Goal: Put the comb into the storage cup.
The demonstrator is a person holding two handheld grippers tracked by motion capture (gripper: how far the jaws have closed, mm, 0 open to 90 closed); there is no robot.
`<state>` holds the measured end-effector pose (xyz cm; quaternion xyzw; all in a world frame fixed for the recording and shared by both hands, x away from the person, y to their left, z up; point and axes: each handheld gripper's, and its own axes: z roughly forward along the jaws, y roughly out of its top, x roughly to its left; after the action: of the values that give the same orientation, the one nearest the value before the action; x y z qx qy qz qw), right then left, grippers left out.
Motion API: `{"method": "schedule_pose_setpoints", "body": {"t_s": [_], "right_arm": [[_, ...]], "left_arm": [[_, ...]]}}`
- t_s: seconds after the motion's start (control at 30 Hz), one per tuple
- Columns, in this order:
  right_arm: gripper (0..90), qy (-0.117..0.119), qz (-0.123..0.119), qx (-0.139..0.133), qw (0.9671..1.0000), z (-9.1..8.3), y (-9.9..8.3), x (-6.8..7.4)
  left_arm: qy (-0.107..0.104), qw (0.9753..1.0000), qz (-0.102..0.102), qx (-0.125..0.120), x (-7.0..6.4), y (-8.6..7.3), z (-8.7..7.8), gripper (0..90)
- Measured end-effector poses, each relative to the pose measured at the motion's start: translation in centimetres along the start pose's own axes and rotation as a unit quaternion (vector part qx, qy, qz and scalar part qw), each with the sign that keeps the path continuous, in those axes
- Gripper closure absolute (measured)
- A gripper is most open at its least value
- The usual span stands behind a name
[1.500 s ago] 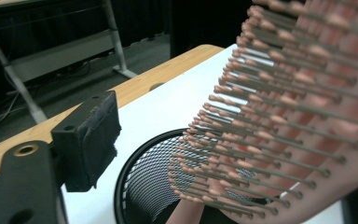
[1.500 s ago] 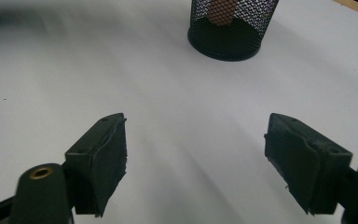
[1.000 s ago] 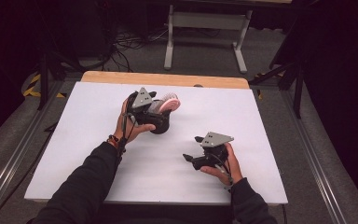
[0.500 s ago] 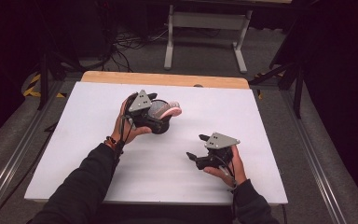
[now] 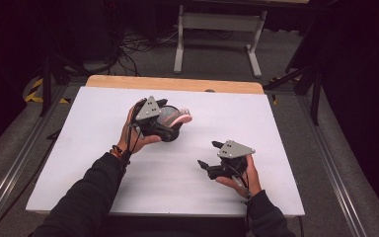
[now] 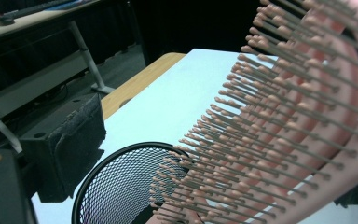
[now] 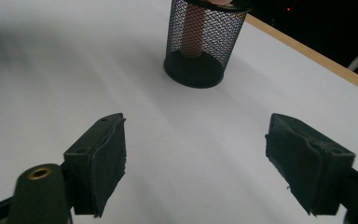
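A white board [image 5: 103, 168] covers the bench, whose wooden edge [image 5: 177, 84] shows along the far side. Beyond it lie grey carpet floor [image 5: 217, 59], tangled black cables [image 5: 133, 47] and a pale metal table frame [image 5: 217, 22]. The room around is dark.
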<state>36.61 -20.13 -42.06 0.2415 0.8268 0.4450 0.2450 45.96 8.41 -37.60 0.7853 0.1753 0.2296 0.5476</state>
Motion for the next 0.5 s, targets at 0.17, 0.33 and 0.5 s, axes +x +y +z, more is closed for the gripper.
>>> {"method": "schedule_pose_setpoints", "body": {"t_s": [0.17,0.33,0.5], "right_arm": [[20.2,-0.009,0.000,-0.007,0.9999,-0.3,0.1,-0.1],[19.1,-0.008,-0.002,-0.020,0.9998,-0.6,0.2,-0.1],[18.8,-0.014,-0.006,-0.024,0.9996,-0.8,0.3,0.0]], "left_arm": [[-0.004,1.0000,0.004,-0.003,-0.1,0.2,-0.4,7.1],[-0.008,0.9999,0.011,-0.002,-0.4,0.2,-0.8,6.8],[-0.007,0.9997,0.022,0.002,-0.5,0.2,-1.2,6.6]]}}
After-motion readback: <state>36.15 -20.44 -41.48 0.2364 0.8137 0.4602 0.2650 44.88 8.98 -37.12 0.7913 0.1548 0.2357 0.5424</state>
